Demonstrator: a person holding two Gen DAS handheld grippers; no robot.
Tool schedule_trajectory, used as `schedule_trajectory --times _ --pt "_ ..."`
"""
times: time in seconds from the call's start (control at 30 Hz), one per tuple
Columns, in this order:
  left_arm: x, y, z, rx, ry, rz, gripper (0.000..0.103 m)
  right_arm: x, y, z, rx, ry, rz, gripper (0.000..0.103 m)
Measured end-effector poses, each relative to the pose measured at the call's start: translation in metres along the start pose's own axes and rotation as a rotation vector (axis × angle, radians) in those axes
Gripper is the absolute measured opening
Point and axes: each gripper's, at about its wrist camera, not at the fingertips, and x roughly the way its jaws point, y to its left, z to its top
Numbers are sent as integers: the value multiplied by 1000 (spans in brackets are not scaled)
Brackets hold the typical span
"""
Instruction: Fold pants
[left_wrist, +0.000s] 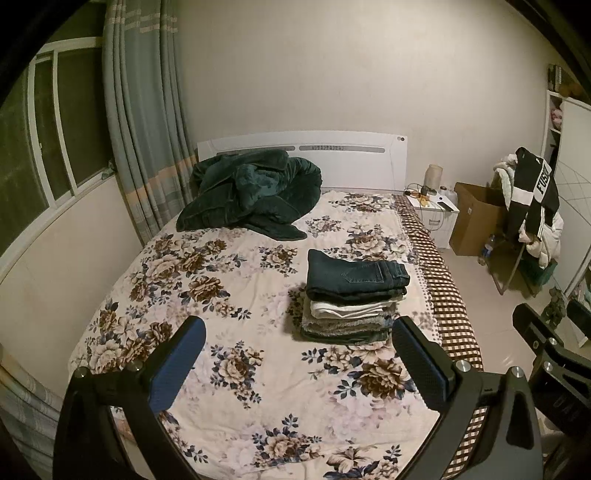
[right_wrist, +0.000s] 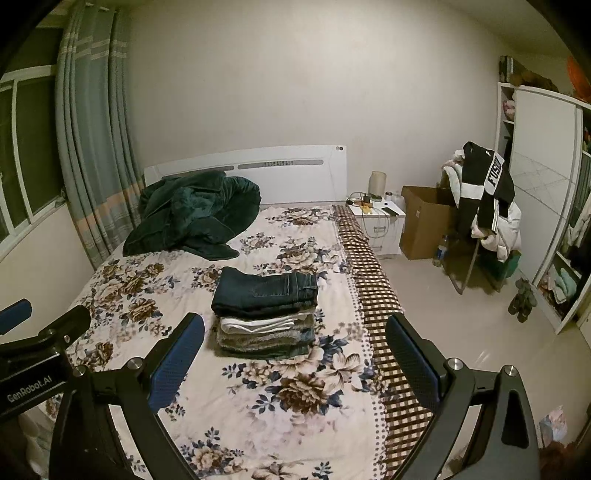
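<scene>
Black-framed left tongs (left_wrist: 297, 352), right tongs (right_wrist: 293, 349): blue textured pads, silver screws, white "GenRobot.AI" lettering.

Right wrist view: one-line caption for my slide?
Open right gripper held above a floral bed, facing a folded stack topped by dark jeans.

dark denim jeans (right_wrist: 266, 290) top a stack with fuzzy grey knit, on a bed's (right_wrist: 258, 398) soft floral cloth; plush green blanket (right_wrist: 192, 214), matt cardboard box (right_wrist: 424, 221), glossy floor (right_wrist: 498, 350)

Bare bed (left_wrist: 236, 391) lies before the folded clothes stack (left_wrist: 354, 299); a green blanket (left_wrist: 247, 192) blocks the headboard end.
</scene>
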Motion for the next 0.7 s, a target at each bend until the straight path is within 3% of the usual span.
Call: schedule_trajectory --times 0.7 --pt "-3 -2 2 4 2 9 103 3 -1 -5 4 7 2 100"
